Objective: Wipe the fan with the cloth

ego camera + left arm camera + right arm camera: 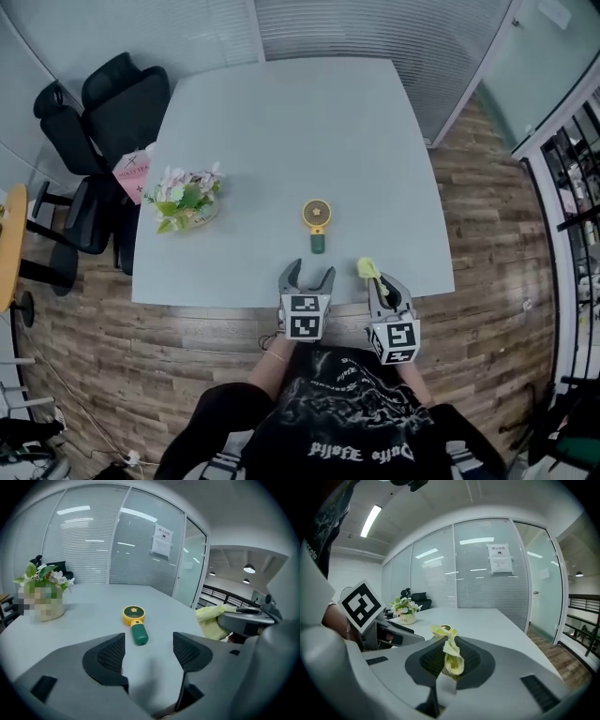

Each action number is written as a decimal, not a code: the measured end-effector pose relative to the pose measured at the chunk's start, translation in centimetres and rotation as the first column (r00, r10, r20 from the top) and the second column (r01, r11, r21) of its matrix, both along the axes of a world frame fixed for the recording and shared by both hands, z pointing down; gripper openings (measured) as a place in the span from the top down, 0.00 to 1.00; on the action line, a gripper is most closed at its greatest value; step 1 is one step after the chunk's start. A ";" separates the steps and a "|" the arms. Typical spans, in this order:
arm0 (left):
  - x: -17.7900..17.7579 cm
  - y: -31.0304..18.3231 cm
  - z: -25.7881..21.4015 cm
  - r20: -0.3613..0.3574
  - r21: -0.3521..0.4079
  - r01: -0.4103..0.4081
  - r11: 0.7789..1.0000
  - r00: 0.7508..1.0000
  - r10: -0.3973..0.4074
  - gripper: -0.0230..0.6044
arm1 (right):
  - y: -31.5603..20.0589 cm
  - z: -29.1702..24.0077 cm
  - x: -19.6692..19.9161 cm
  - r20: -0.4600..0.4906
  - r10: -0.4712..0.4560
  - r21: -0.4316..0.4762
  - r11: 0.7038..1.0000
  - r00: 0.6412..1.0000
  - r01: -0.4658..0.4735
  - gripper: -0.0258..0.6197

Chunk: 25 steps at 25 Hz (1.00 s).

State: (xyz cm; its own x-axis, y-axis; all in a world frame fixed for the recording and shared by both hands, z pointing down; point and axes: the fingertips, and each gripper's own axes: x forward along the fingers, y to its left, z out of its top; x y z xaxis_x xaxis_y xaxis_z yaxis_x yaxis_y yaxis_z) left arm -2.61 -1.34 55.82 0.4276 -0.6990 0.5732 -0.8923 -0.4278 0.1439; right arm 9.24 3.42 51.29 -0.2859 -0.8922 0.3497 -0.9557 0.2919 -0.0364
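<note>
The left gripper (307,275) (149,651) stood released, its two dark ribbed pads spread wide with nothing but bare tabletop between them. The right gripper (380,283) (449,662) was clenched on a small, crumpled yellow-green cloth (367,269) (451,649), which stuck up in a bunch from between its pads; from the left gripper view the same cloth (213,620) showed off to the right, pinched at the tip of the other tool. Both grippers hovered over the near edge of a pale grey, rounded table (281,122), side by side and slightly apart, each carrying its cube of square markers. Just beyond the left gripper lay a small handheld fan with a round yellow head and a dark green handle (317,221) (134,623), flat on the table, handle toward the person, touched by neither gripper. Farther left on the table stood a pale pot of pink and white flowers with green leaves (186,197) (406,609), well apart from the fan. Black office chairs (108,112) were drawn up at the table's far left corner. Glass walls with slatted blinds closed the room beyond, with a white paper notice (162,541) (499,558) stuck on one pane, and wood-patterned flooring (487,206) surrounded the table.
</note>
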 end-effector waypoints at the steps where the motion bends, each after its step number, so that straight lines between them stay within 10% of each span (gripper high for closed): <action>1: -0.1 -1.1 0.4 0.008 0.001 -0.005 1.000 1.000 0.005 0.45 | -0.7 0.0 -0.3 -0.001 0.007 -0.003 1.000 1.000 -0.007 0.90; 12: 0.8 -6.1 4.5 0.063 -0.102 -0.071 0.992 0.995 0.078 0.45 | -3.9 1.2 -0.6 -0.014 0.108 -0.057 0.993 0.994 -0.108 0.90; 25: 1.0 -6.5 6.6 0.167 -0.175 -0.073 0.982 0.981 0.103 0.60 | -7.8 0.0 1.3 -0.028 -0.007 -0.066 0.998 1.000 0.005 0.90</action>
State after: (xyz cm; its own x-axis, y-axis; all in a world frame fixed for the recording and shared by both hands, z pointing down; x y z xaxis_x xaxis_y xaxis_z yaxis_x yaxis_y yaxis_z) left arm -1.56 -7.81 62.47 0.3663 -0.5508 0.7500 -0.8697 -0.4891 0.0656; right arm 10.57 -4.42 51.25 -0.2803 -0.8651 0.4160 -0.9549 0.2954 -0.0293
